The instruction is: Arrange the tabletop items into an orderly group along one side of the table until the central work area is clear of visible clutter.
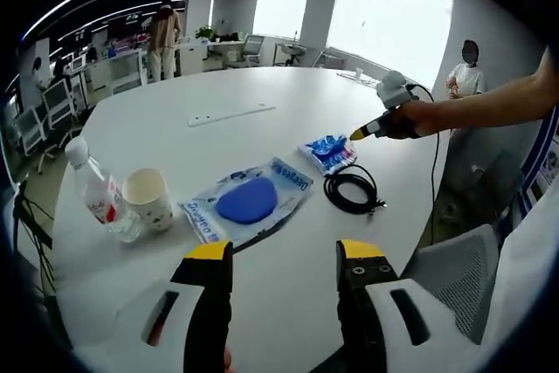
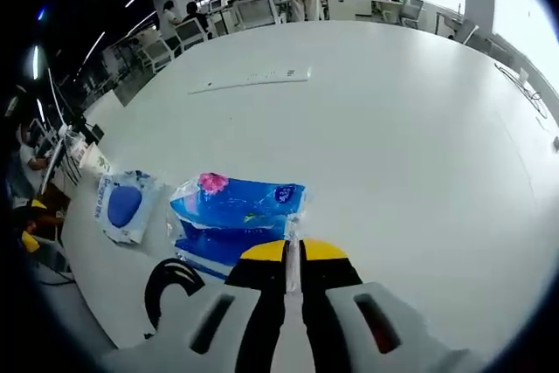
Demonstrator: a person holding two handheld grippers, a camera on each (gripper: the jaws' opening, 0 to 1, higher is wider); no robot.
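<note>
Your left gripper [image 1: 286,259] hangs low over the near table edge, jaws spread wide with nothing between them. Dead ahead of it, just beyond the tips, lies the pouch [image 1: 249,198] with the blue oval, long axis running across that view, slightly tilted up to the right. To its left stand the cup [image 1: 148,201] and the bottle [image 1: 98,190], touching or nearly so. To its right, the cable [image 1: 351,189] coil, then the blue pack [image 1: 330,153] just past it.

Your right gripper [image 2: 293,252] is at that blue pack [image 2: 238,216]: jaws pressed together, tips right at the pack's near edge. I can't tell whether they pinch the wrapper or just sit closed against it. The pack's long axis runs across the jaws in the right gripper view.

So the right is nearer the pack and cable [image 2: 172,287]; the left is nearer the pouch [image 2: 122,205], cup and bottle. My read: grouping is barely started, items sit spread mid-table.

Farther out, a white strip [image 1: 231,114] lies alone on the table [image 2: 410,128], well apart from both grippers.
</note>
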